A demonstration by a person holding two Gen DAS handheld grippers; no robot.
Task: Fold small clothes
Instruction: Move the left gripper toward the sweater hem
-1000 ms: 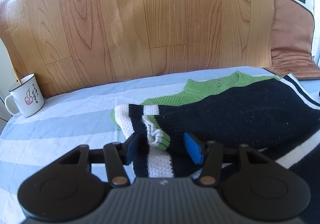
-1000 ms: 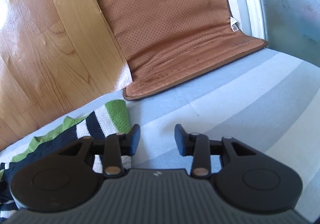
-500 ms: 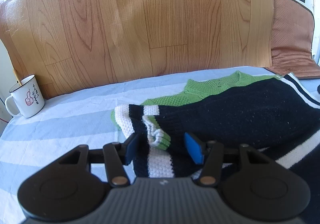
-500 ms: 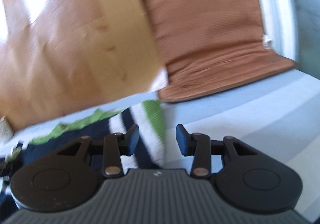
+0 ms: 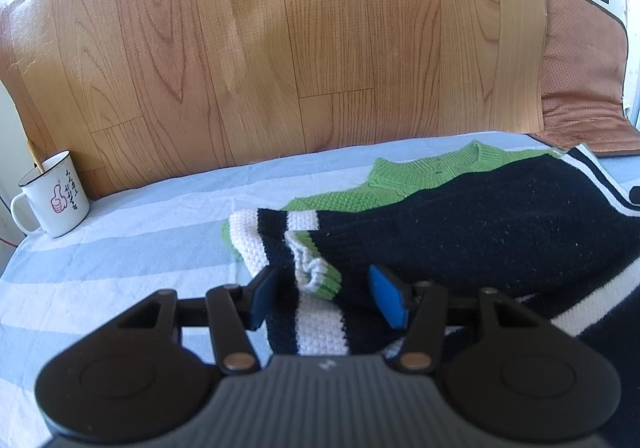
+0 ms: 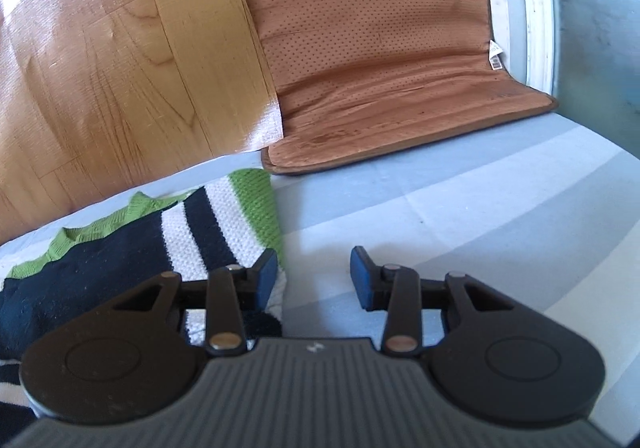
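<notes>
Left gripper (image 5: 326, 294) spread wide around the sleeve cuff (image 5: 318, 278) of the sweater (image 5: 500, 232) lying on the striped sheet (image 5: 120, 248). Right gripper (image 6: 313, 276) parted too, empty, just right of the sweater edge.

Striped sheet (image 5: 120, 248) carries sweater (image 5: 500, 232), mug (image 5: 54, 199), brown mat (image 6: 400, 119).

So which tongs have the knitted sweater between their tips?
The left tongs straddle the black, white and green knitted sweater's cuff; the right tongs frame striped sheet.
</notes>
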